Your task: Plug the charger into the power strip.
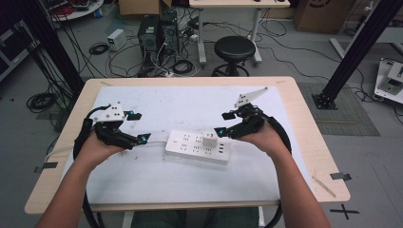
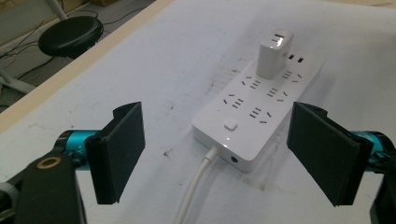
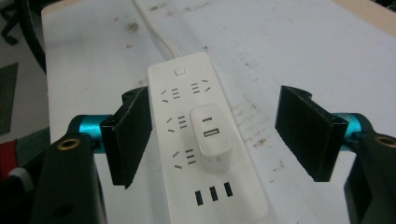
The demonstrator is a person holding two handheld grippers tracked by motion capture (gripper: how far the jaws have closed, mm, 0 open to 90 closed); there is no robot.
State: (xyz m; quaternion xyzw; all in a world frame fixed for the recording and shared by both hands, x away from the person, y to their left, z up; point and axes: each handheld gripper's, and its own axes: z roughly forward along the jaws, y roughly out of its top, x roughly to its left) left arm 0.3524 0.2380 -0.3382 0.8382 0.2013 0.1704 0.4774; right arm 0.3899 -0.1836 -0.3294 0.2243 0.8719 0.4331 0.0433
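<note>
A light wooden desk (image 1: 304, 118) carries a scuffed white mat (image 1: 166, 102) that covers most of its top. At the centre of the frame a white power strip (image 1: 185, 145) lies on the mat — a white charger (image 1: 208, 139) plugged into it, its white cord (image 1: 154, 142) running off left.

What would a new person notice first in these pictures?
Probably the white power strip lying in the middle of the table, with a white charger plugged into it. The left claw and right claw are held open at either end of the strip, touching nothing.
</note>
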